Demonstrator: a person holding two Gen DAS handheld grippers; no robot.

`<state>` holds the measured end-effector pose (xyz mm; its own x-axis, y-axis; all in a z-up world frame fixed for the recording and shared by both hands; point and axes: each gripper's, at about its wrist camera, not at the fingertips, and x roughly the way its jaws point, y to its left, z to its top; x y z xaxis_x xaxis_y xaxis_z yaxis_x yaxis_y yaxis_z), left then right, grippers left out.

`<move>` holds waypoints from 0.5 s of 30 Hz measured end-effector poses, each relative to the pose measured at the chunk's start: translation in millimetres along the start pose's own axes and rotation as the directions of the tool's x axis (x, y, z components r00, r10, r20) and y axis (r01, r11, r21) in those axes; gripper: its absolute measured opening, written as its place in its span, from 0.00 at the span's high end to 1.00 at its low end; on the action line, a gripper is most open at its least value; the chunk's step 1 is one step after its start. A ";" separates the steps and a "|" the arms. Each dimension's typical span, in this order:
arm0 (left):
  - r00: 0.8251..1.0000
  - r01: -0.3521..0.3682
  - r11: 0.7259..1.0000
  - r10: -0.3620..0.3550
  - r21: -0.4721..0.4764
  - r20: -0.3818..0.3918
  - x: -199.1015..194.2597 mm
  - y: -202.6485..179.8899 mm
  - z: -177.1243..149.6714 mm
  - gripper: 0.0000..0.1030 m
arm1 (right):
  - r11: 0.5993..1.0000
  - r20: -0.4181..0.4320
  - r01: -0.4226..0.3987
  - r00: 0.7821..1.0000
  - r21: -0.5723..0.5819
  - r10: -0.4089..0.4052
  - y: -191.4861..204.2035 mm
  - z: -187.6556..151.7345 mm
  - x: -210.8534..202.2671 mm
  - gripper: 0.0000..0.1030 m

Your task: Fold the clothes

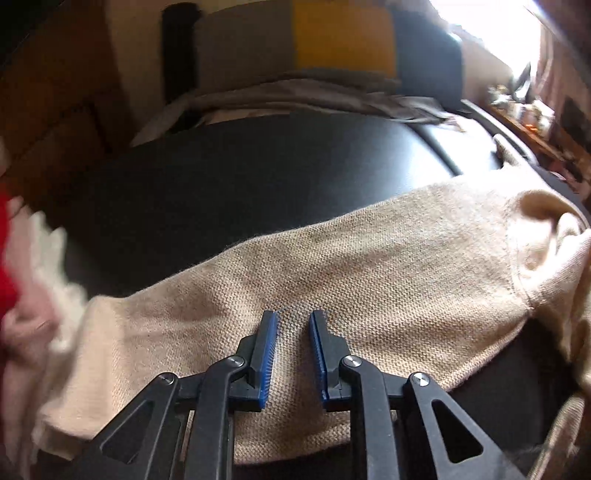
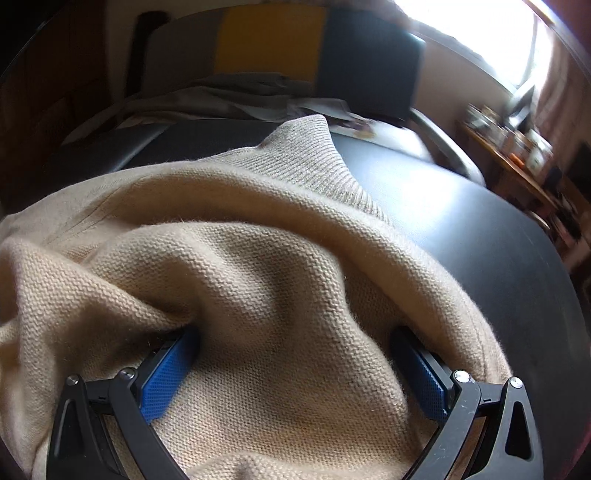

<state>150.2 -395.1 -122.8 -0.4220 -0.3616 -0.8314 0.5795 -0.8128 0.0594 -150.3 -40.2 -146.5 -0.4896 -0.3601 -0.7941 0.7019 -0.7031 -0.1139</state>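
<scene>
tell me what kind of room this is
Probably a lived-in home room, not a lab. A beige knitted sweater lies on a dark round table, a grey, yellow and dark blue cushioned seat back stands behind it, and a cluttered wooden side shelf sits by a bright window.

Sweater (image 2: 280,258) folds hide my right fingertips (image 2: 184,343). Its edges run out of frame. Red and white cloth (image 1: 22,280) at left: blurred, cropped, unidentifiable.

Dark table (image 1: 258,177) up front, grey-yellow-navy cushion (image 1: 332,40) behind it, bright window (image 2: 480,33) blazing at right, cluttered wooden shelf (image 2: 517,155) beneath.
</scene>
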 end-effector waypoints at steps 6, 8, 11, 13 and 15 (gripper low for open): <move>0.994 -0.077 0.985 0.063 -0.157 -0.088 -14.7 31.3 -1.1 0.84 | 0.994 -0.002 -0.104 0.995 -0.015 0.104 44.1 16.8 5.2 0.00; 0.998 -0.045 0.986 0.036 -0.162 -0.058 -31.7 24.2 -0.6 0.84 | 0.993 0.001 -0.115 0.993 -0.017 0.115 53.8 16.7 1.3 0.00; 0.997 0.071 0.989 -0.071 -0.131 0.003 -55.0 -3.1 5.8 0.84 | 0.982 0.009 -0.190 0.982 0.012 0.189 51.8 7.9 -17.8 0.00; 0.992 0.123 0.989 -0.120 -0.083 0.034 -62.7 -28.8 13.3 0.84 | 0.973 0.063 -0.230 0.972 0.030 0.228 41.8 -4.9 -45.5 0.00; 0.988 0.154 0.987 -0.152 -0.040 0.039 -61.9 -50.6 21.9 0.84 | 0.973 0.104 -0.225 0.970 0.053 0.219 18.5 -19.9 -75.8 0.00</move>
<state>131.7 -341.6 -62.2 -0.5324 -0.2514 -0.8083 0.5354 -0.8396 -0.0915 -89.9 -13.7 -100.4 -0.3748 -0.5669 -0.7336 0.7659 -0.6352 0.0996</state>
